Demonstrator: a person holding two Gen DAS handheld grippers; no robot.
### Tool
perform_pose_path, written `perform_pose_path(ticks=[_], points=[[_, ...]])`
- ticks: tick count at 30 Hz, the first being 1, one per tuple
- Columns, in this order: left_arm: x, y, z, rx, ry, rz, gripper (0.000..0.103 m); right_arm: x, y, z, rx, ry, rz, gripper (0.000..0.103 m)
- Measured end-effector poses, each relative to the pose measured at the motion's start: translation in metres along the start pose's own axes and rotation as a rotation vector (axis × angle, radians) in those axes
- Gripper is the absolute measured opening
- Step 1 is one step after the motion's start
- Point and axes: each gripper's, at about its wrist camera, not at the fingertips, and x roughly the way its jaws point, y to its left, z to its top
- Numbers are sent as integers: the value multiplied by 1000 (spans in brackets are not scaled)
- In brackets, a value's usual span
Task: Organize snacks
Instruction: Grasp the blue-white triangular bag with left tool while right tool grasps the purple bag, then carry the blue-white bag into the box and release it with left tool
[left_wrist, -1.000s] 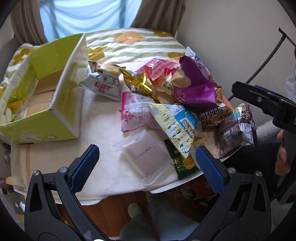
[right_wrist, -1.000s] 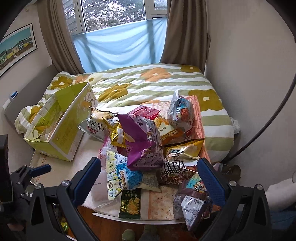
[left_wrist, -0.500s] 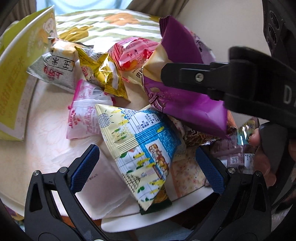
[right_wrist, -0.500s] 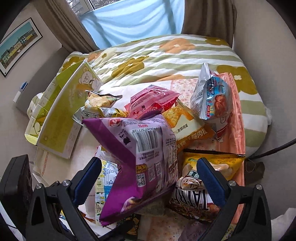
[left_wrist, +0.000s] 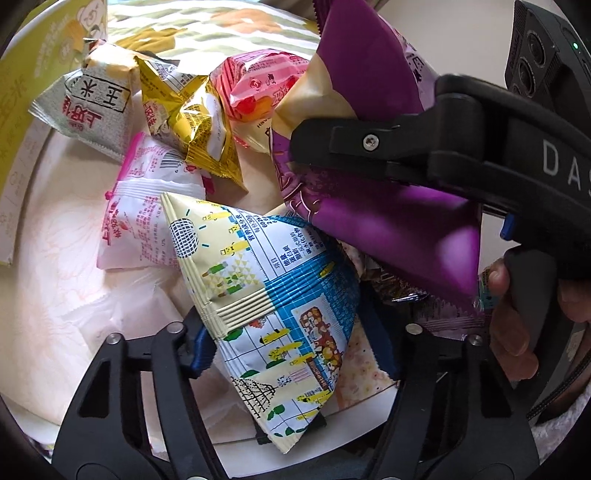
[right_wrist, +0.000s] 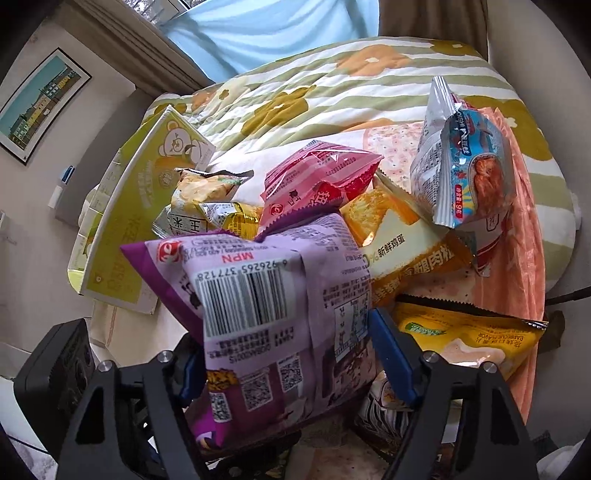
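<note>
- A heap of snack bags covers the round white counter (left_wrist: 51, 258) at the foot of the bed (right_wrist: 369, 85), with the open yellow-green box (right_wrist: 122, 236) lying well apart on the left of the heap, the likely place for them.
- The right gripper (right_wrist: 284, 360) straddles the purple bag (right_wrist: 266, 314), which bulges between its blue fingers (right_wrist: 388, 347); the fingers have just been closing and appear to pinch the bag's sides, its long axis running away from the camera.
- The left gripper (left_wrist: 295, 343) has likewise just been closing around the blue-and-cream bag (left_wrist: 273, 295), whose point lies toward the camera and whose wide end fans up and away; the left finger pad presses the bag's seam.
- The left gripper sits nearer the box, the right farther off.
- Hidden: the left gripper's right pad behind the bag; the right gripper's left pad is mostly covered; whether either bag has lifted free cannot be told; packets underneath are hard to make out.
</note>
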Motion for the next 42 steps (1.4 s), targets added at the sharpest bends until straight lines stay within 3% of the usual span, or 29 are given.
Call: perform_pose_path(ticks=[6, 17, 30, 34, 42], points=[[-13, 5, -7, 12, -9, 6, 52, -6, -1, -2, 14, -8, 38, 59], [-55, 5, -14, 49, -74, 33, 48, -43, 13, 3, 12, -90, 66, 56], [-155, 18, -11, 34, -288, 104, 48, -102, 60, 20, -84, -213, 71, 56], [-185, 38, 0, 10, -364, 133, 48, -106, 85, 29, -121, -234, 73, 56], [-246, 121, 25, -19, -450, 169, 48, -83, 160, 47, -157, -276, 77, 56]])
